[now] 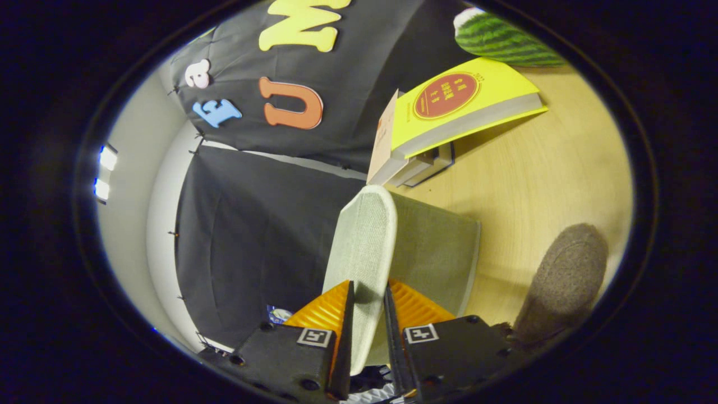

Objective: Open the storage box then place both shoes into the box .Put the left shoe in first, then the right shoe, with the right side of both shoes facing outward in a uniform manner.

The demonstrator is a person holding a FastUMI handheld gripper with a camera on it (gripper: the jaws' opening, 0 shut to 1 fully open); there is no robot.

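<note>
Gripper view, fingers [367,314] clamping box lid [362,247], books [449,120] beyond

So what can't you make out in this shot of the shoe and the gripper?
- Pale green fabric shoe, gripper view: its near end is hidden between the gripper fingers shut on it.
- Brown felt shoe: its near end is cut off behind the gripper body.
- Striped green watermelon-like thing: cut off by the edge.

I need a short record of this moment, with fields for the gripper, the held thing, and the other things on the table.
gripper: gripper, both fingers pressing on an edge of the box
held thing: light green fabric storage box
shoe: brown shoe on the table, beside the box
books: stack topped by a yellow book, beyond the box
other: striped green plush behind the books
surface: wooden table
</note>
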